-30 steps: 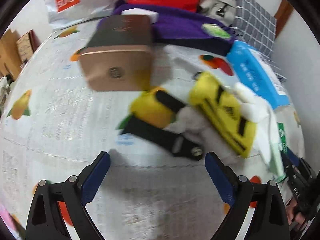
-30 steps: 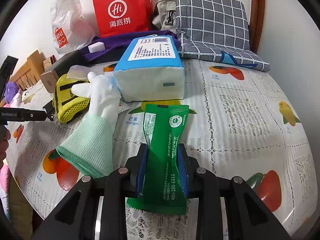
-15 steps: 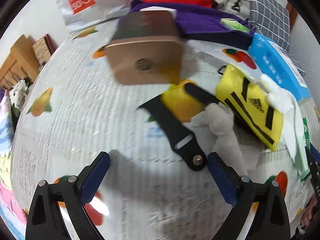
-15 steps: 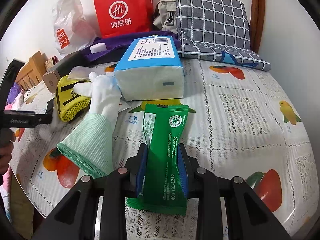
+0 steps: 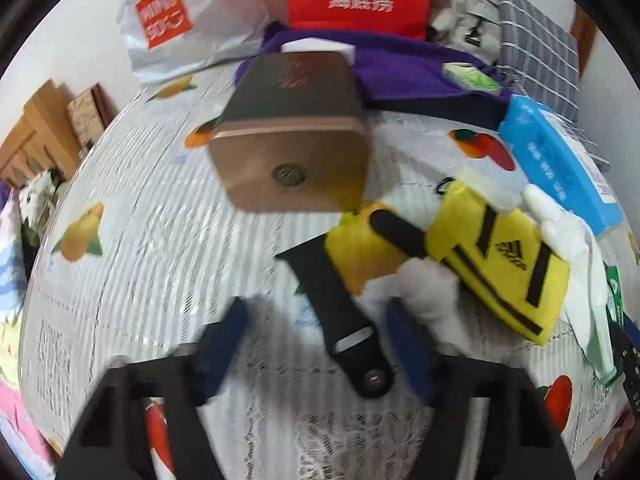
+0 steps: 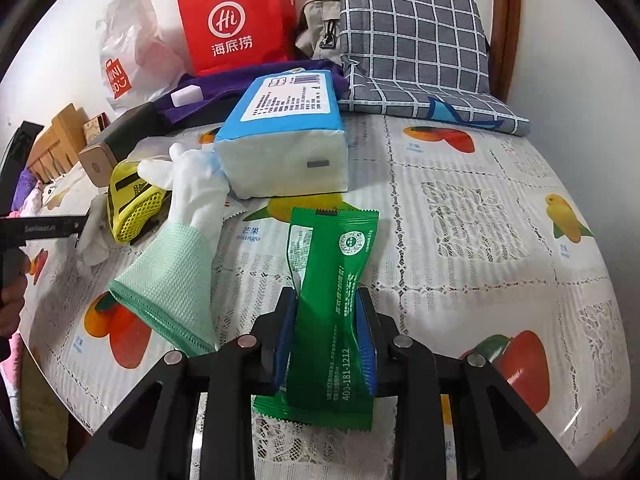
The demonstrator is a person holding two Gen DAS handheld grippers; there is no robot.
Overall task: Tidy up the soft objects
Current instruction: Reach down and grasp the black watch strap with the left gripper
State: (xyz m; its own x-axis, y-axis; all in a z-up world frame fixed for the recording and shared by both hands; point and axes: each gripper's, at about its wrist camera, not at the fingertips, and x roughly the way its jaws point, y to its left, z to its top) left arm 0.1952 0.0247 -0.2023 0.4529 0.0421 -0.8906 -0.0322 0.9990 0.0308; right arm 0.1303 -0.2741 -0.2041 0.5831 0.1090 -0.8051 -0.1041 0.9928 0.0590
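Gripping a green packet (image 6: 334,308) upright above the near table (image 6: 460,216), the right tongs (image 6: 326,334) hold firm; the left tongs (image 5: 320,344) have just been closing around a black strap (image 5: 340,316), not yet pinching it.

The right gripper (image 6: 326,332) pinches a green packet (image 6: 332,300) upright between its blue pads, just in front of the blue tissue pack (image 6: 286,140). Left of the tissue pack and touching it lies a white and mint glove (image 6: 180,240), with a yellow mesh pouch (image 6: 134,204) beyond the glove. Behind the tissue pack stand a red paper bag (image 6: 236,20) and a grey checked cushion (image 6: 416,48).
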